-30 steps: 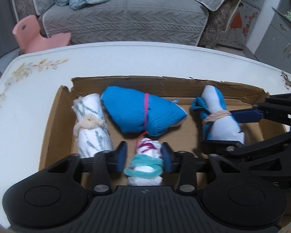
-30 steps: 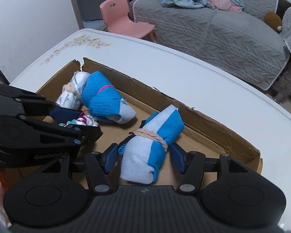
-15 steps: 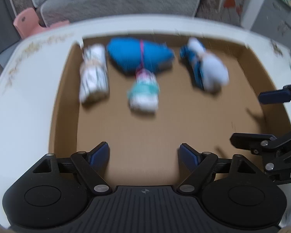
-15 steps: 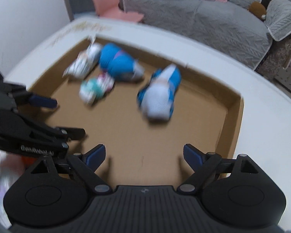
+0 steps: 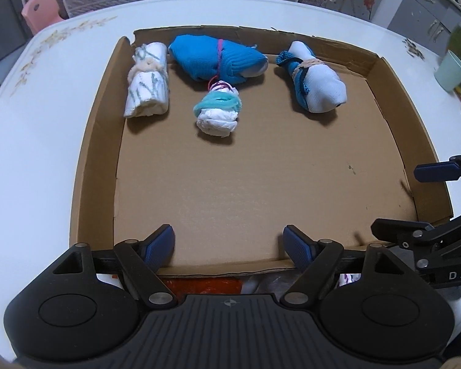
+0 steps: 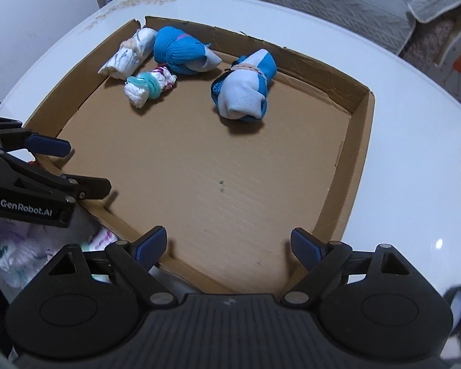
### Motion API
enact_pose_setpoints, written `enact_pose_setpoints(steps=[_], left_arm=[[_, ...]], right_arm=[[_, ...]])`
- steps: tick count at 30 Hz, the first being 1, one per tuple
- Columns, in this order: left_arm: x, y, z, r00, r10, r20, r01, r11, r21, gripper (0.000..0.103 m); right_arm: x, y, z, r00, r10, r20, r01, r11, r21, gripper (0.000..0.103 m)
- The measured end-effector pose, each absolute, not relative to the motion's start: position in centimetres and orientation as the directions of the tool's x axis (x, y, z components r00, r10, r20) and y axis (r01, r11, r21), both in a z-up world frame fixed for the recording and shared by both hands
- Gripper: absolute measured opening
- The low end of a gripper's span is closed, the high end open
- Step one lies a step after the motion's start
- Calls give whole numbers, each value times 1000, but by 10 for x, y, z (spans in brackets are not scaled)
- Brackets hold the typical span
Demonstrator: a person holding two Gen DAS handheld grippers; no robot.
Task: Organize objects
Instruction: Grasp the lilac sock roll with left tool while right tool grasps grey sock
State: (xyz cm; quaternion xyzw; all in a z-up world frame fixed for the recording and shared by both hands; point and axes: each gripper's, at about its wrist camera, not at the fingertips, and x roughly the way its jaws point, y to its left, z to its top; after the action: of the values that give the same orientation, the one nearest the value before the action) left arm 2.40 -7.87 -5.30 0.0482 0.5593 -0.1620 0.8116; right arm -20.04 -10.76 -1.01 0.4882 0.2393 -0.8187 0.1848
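A shallow cardboard tray [image 5: 89,166] [image 6: 353,166] lies on the white table. Along its far side lie several rolled sock bundles: a white patterned roll [image 5: 147,84] [image 6: 127,53], a blue bundle with a pink band [image 5: 215,58] [image 6: 181,50], a small white bundle with a teal band [image 5: 218,109] [image 6: 149,87], and a blue-and-white bundle [image 5: 318,87] [image 6: 246,90]. My left gripper [image 5: 229,243] hangs open and empty over the tray's near edge. My right gripper [image 6: 229,244] is open and empty over the near right part; it also shows from the side [image 5: 427,200].
A green cup [image 5: 451,72] and a clear bottle stand on the table at the right. A clear bag of more socks [image 6: 24,252] lies by the tray's near left corner. A grey sofa [image 6: 322,3] and pink chair [image 5: 38,12] stand beyond the table.
Both grippers let go of their bundles, opened wide and drew back to the tray's near edge. The small teal-banded bundle and the blue-and-white bundle now lie free in the tray.
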Motion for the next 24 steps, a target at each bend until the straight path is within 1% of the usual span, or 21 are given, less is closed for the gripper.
enact_pose_setpoints(steps=[7,9,14,15,17,18,20,23,24], left_arm=[[13,-73,-46,333,-218,-917,327,939,-104,83],[13,-69,-41,347,-234,-908,315,941,-122,84],[4,-53,-3,445,-276,-852,285,946,-157,84],[4,-51,5,467,-286,-837,285,944,-164,85],[-11,-40,24,515,-291,-806,281,946,-162,85],[-21,-35,30,532,-290,-795,283,946,-156,86],[-44,-24,38,554,-268,-788,258,955,-144,86],[-88,-17,31,497,-295,-816,241,950,-197,86],[-103,-21,24,468,-320,-823,268,940,-213,86]], right_arm=[[-209,-111,-8,-451,-79,-889,521,-832,-190,86],[-208,-111,-5,-472,-91,-877,511,-838,-188,86],[-198,-103,20,-531,-152,-834,468,-873,-139,87],[-192,-100,28,-543,-170,-822,471,-872,-131,90],[-180,-93,38,-539,-195,-819,489,-864,-116,91],[-170,-88,42,-542,-199,-816,493,-862,-117,94],[-154,-80,41,-534,-190,-824,505,-853,-130,94],[-144,-67,28,-514,-129,-848,489,-856,-167,94],[-148,-65,22,-495,-104,-863,481,-859,-173,93]])
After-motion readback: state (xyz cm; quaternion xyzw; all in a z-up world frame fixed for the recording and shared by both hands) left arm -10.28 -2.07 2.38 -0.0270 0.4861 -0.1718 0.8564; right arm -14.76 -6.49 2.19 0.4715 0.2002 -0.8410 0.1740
